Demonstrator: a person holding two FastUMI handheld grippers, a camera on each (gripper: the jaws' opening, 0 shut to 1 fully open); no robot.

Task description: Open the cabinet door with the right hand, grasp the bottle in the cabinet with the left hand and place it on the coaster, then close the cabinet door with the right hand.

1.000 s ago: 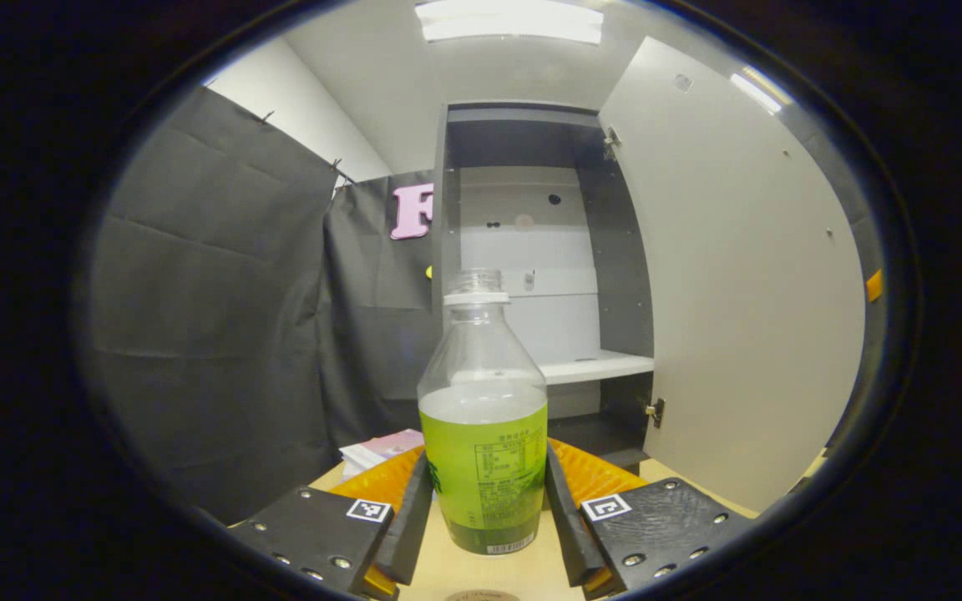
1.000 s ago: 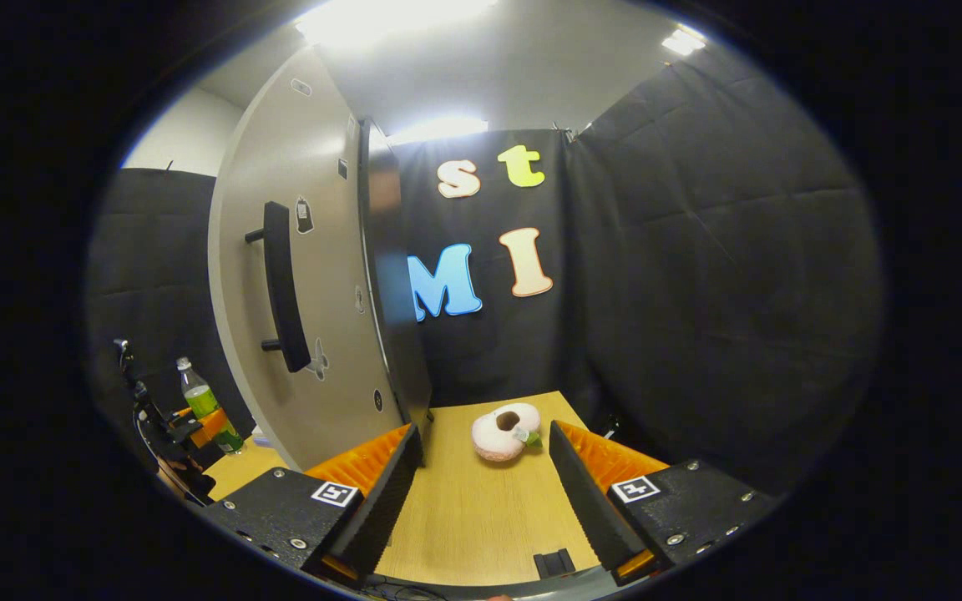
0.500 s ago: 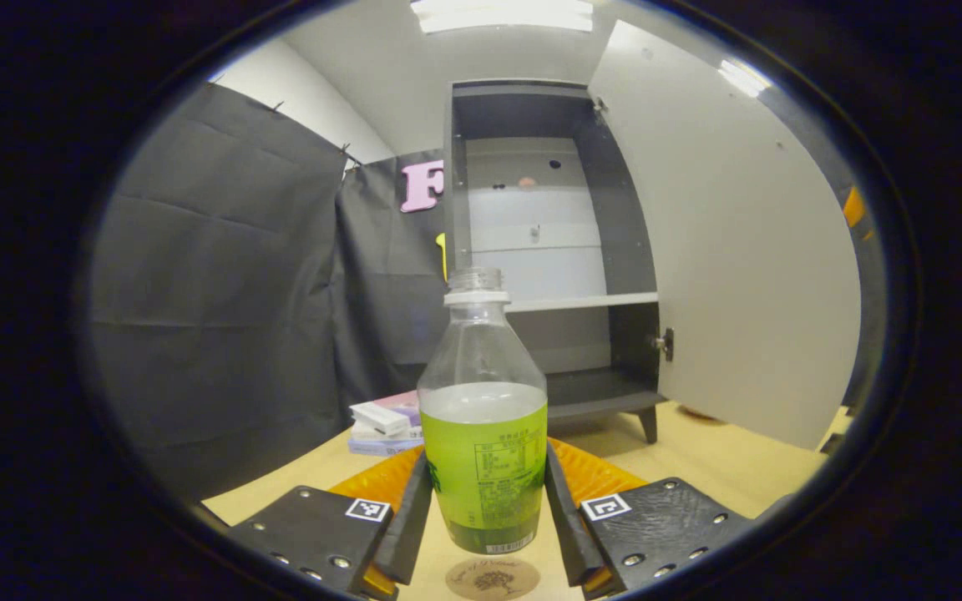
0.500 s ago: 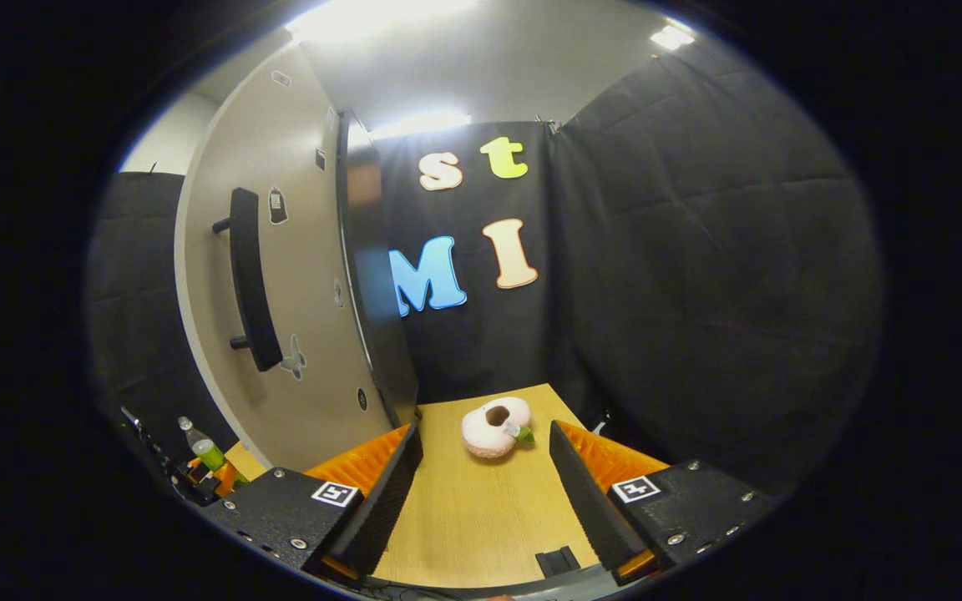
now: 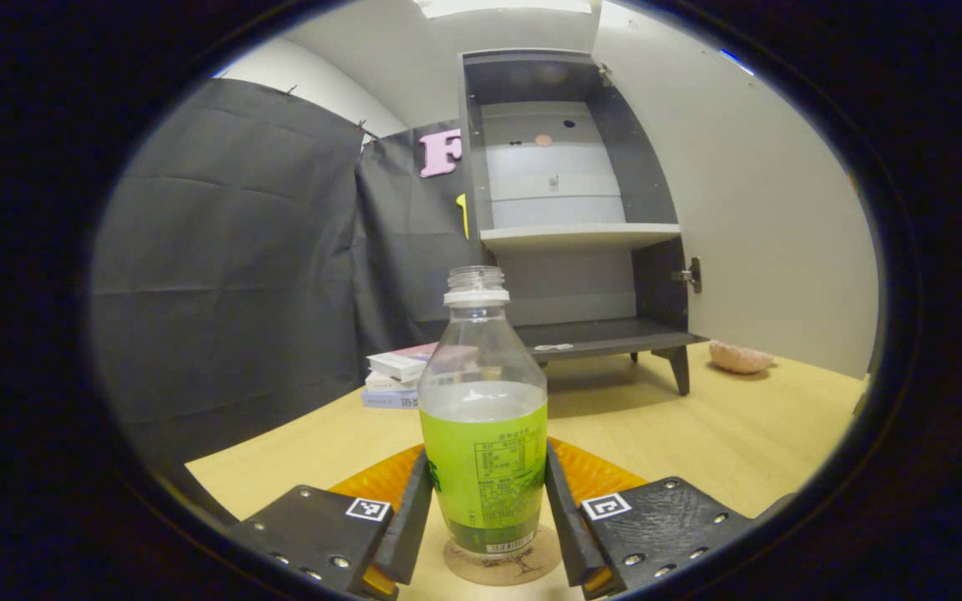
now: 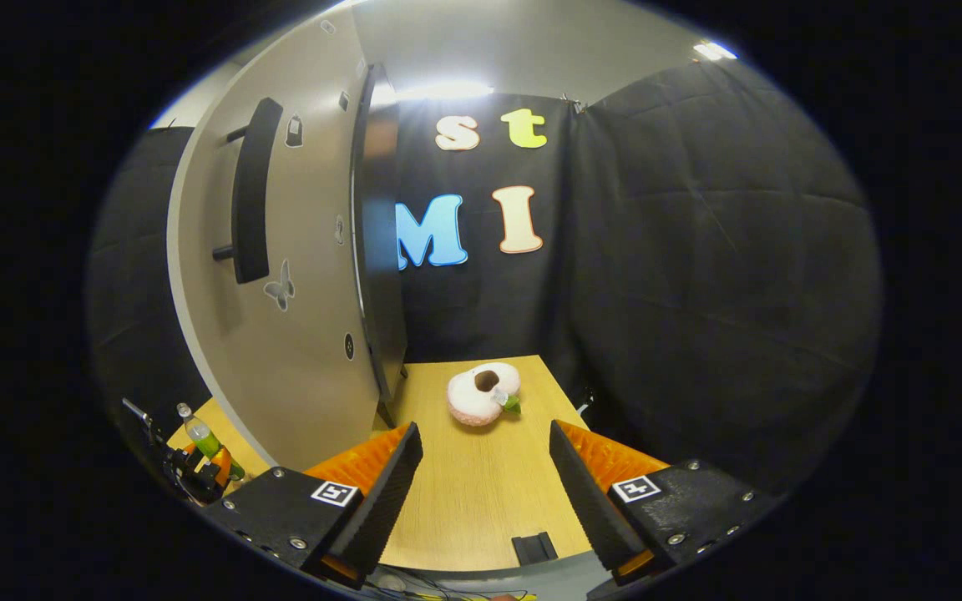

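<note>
Now bottle [image 5: 483, 434] sits upright on coaster [image 5: 498, 563], clamped between left tool [image 5: 485, 534] fingers. Release straight, withdraw level so it stays put. Right tool [image 6: 481, 492] empty, spread, near door [image 6: 297, 275] standing open.

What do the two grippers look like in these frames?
Both look alike. The left gripper and the right gripper each have two black blocks studded with silver screws, and each block carries a small square black-and-white marker. The inner faces of the fingers are ribbed. Cables lie under the right gripper at that view's bottom edge.
</note>
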